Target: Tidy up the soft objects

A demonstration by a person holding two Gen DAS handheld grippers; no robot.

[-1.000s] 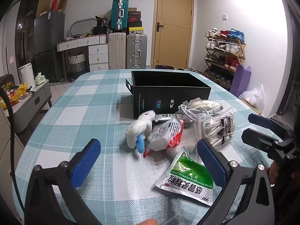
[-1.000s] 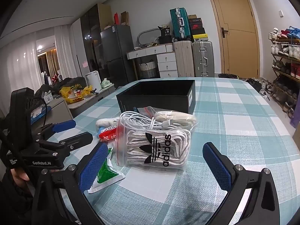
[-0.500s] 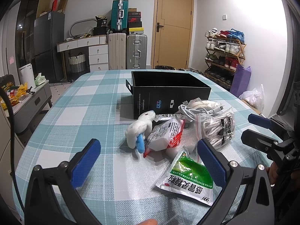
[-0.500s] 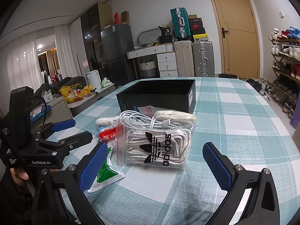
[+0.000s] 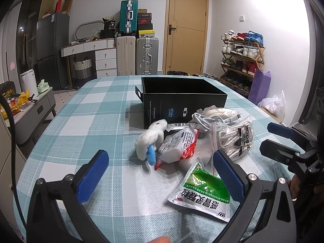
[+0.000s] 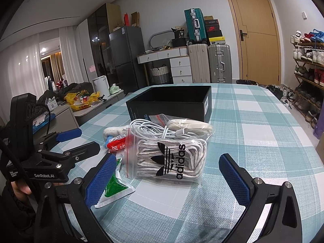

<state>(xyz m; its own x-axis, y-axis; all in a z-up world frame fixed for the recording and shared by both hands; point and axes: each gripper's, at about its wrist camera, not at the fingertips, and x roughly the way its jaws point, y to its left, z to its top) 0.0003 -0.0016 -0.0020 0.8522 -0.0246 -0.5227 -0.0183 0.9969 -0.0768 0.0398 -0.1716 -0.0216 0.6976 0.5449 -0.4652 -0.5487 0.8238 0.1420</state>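
- Almost nothing has changed over the last second: both grippers hover in the same places at the near edge of the tabletop [image 5: 85,109], and every item lies where it lay before.
- The left gripper [image 5: 160,174] has its jaws wide apart and holds nothing; the plush toy [image 5: 149,139] and the green packet [image 5: 204,190] lie just ahead of it.
- The right gripper [image 6: 168,178] is likewise spread and empty, facing the zip bag of laces [image 6: 170,158], which lies under a coiled white cable [image 6: 158,129].
- The red-and-white packet [image 5: 178,145] lies between the toy and the bag, touching both.
- The black box [image 5: 182,99] stands open behind the pile, toward the tabletop's middle; from the right wrist view it looks empty.
- The stillness suggests the sorting has not yet begun: nothing is gripped and all the soft things wait outside the box.
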